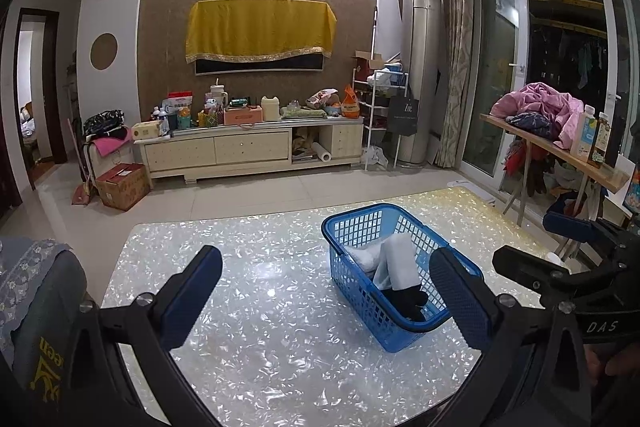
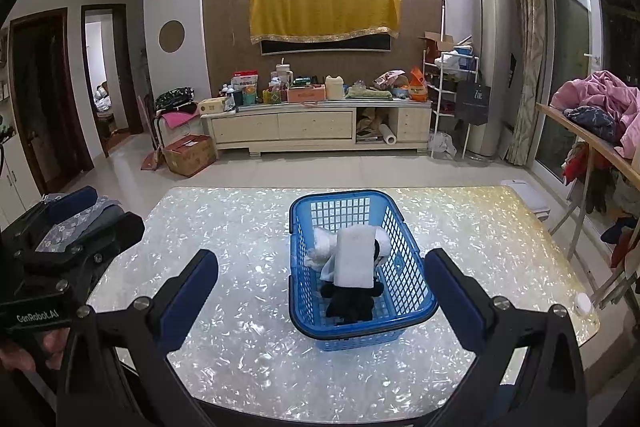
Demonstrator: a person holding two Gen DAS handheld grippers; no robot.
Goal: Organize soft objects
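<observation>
A blue plastic basket point(image 2: 404, 251) stands on the pearly white table point(image 2: 248, 235). Inside it lie a white folded cloth point(image 2: 354, 257), a white rolled cloth point(image 2: 324, 241) and a black soft item point(image 2: 352, 301). In the left wrist view the basket point(image 1: 352, 227) sits right of centre with the white cloth point(image 1: 400, 263) and black item point(image 1: 404, 301) in it. My left gripper point(image 1: 324, 295) is open and empty, held back from the basket. My right gripper point(image 2: 320, 291) is open and empty, its jaws either side of the basket's near end, above the table. The right gripper point(image 1: 532, 239) shows at the left view's right edge.
A chair back with a grey floral cover point(image 1: 36, 291) stands at the table's left; it also shows in the right wrist view point(image 2: 92, 219). A wooden folding table point(image 1: 560, 147) heaped with pink clothes point(image 1: 540, 103) stands to the right. A TV cabinet point(image 2: 316, 125) lines the far wall.
</observation>
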